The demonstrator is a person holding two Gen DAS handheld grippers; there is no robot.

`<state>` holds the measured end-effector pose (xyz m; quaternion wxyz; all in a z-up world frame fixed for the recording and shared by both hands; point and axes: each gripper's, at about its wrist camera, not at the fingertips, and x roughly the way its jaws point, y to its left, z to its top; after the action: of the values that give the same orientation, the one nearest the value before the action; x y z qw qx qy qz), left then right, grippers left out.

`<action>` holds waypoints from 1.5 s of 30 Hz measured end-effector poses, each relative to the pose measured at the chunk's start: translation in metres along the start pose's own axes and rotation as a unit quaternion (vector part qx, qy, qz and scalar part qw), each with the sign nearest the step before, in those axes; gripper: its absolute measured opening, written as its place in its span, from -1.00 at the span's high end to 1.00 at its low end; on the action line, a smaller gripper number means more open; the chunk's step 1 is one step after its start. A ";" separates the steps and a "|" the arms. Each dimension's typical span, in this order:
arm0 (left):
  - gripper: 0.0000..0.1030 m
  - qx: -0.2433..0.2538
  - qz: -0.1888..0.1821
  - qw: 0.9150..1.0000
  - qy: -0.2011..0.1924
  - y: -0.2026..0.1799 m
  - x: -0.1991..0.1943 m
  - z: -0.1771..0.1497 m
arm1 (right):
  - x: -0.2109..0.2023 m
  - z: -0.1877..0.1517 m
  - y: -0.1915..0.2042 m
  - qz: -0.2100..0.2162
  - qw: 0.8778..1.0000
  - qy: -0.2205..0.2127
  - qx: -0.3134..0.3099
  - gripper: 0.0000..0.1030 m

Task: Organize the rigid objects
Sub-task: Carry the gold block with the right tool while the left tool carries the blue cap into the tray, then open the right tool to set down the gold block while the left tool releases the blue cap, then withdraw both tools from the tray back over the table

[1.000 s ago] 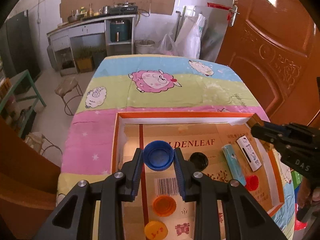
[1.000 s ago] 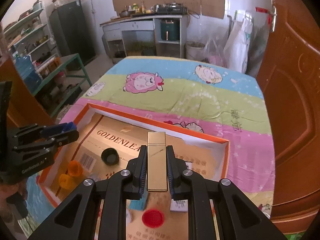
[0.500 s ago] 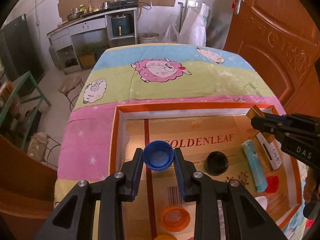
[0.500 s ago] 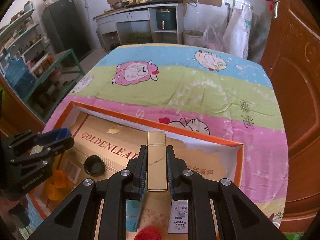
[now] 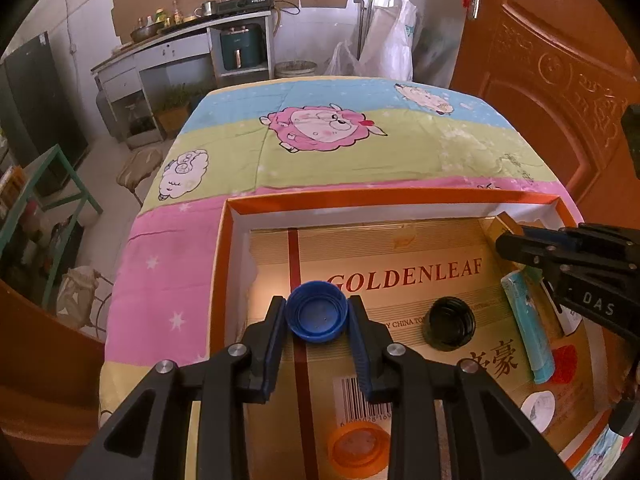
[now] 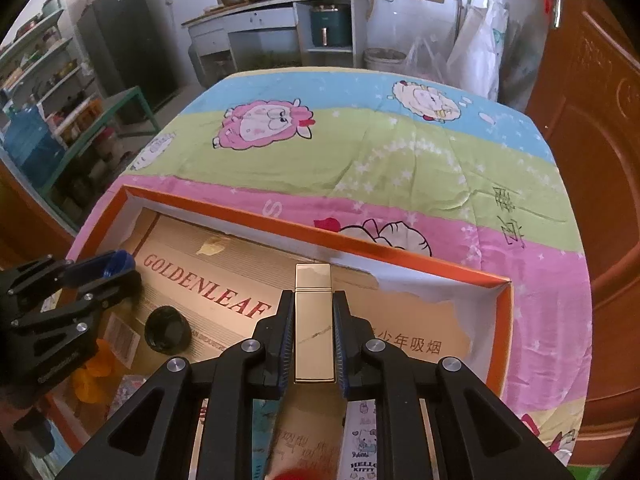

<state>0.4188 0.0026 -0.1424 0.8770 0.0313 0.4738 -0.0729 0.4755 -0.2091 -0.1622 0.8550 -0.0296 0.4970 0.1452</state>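
My left gripper is shut on a blue bottle cap, open side up, held over the left part of the orange-rimmed cardboard box. My right gripper is shut on a flat gold lighter, held over the box's right part. In the left wrist view the right gripper shows at the right with the gold lighter in it. In the right wrist view the left gripper shows at the left with the blue cap.
In the box lie a black cap, an orange cap, a light-blue lighter, a red cap and a Hello Kitty lighter. The box sits on a sheep-print bedspread. A wooden door stands right.
Both grippers have moved toward the far side of the box, holding their objects. The orange and yellow caps have slid toward the bottom of the left wrist view.
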 end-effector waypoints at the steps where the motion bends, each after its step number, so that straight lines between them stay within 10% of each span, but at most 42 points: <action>1: 0.40 -0.001 -0.001 1.000 -0.001 0.000 0.001 0.000 | 0.001 -0.001 0.000 0.000 1.000 0.001 0.000 0.65; 24: 0.07 -0.005 -0.010 1.000 -0.017 0.004 -0.005 -0.001 | -0.009 -0.004 0.002 0.003 1.000 -0.019 0.000 0.48; 29: -0.07 -0.004 -0.015 1.000 -0.026 0.005 -0.012 -0.003 | -0.020 -0.007 0.000 0.012 0.999 -0.030 0.009 -0.09; 45: -0.20 -0.007 -0.021 0.998 -0.056 -0.005 -0.034 -0.011 | -0.057 -0.035 0.000 0.015 0.999 -0.048 0.021 -0.11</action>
<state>0.3900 0.0019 -0.1198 0.9004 0.0105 0.4255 -0.0898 0.4195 -0.2287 -0.1310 0.8762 0.0027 0.4583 0.1488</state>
